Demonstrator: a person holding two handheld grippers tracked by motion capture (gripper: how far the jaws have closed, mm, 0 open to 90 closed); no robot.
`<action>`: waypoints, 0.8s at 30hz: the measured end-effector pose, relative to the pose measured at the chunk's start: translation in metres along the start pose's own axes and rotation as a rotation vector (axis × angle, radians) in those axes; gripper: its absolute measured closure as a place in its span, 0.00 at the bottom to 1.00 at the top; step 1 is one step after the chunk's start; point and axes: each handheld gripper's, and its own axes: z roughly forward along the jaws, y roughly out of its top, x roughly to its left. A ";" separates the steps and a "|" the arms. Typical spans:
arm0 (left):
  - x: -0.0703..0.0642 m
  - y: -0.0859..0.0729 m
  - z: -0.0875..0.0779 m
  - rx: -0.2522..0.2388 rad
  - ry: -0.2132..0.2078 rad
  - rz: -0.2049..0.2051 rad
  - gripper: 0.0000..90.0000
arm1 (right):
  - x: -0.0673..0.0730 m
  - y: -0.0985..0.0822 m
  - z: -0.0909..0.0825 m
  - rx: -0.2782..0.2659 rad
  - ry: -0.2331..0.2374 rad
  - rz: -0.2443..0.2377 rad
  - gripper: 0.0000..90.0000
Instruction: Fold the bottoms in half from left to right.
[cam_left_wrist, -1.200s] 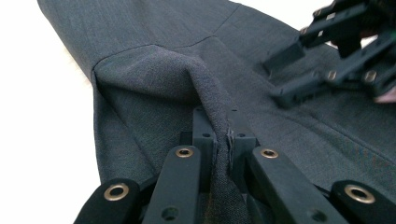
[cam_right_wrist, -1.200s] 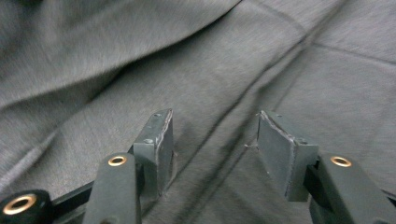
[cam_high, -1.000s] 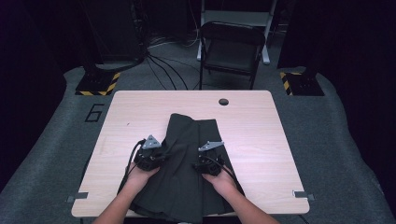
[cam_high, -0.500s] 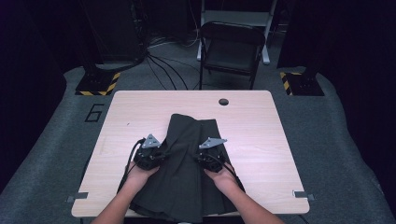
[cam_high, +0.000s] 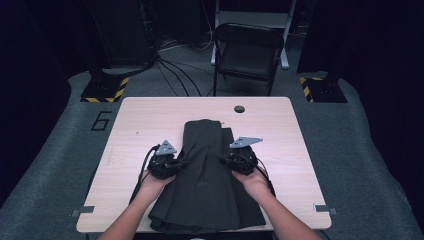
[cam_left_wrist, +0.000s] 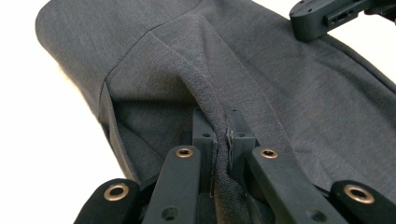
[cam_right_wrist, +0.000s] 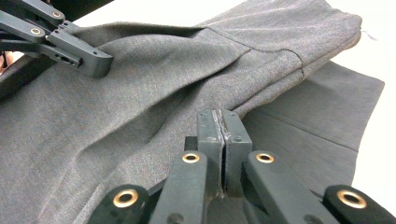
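Note:
A dark grey garment lies lengthwise on the light wooden table, its near end hanging over the front edge. My left gripper sits at the garment's left side. In the left gripper view its jaws are shut on a raised ridge of the cloth. My right gripper sits at the right side. In the right gripper view its jaws are pressed together on a thin fold of the cloth. Each gripper view shows the other gripper's tip resting over the cloth: right gripper, left gripper.
A round cable hole is near the table's far edge. A folding chair stands behind the table, with cables on the floor. Striped stand bases flank the far corners.
Both grippers have edged a little away from the person. The right one has also shifted rightward with the cloth's edge. The garment's upper part looks more folded.

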 end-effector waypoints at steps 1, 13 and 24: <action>-0.001 0.002 0.002 0.000 -0.005 0.000 0.94 | -0.001 0.000 -0.002 0.004 -0.004 0.002 0.98; -0.013 0.012 0.045 0.040 -0.022 -0.005 0.94 | -0.034 -0.011 -0.013 0.081 -0.096 0.009 0.98; -0.022 -0.003 0.074 0.103 -0.010 0.028 0.92 | -0.054 -0.051 0.008 0.170 -0.159 0.051 0.98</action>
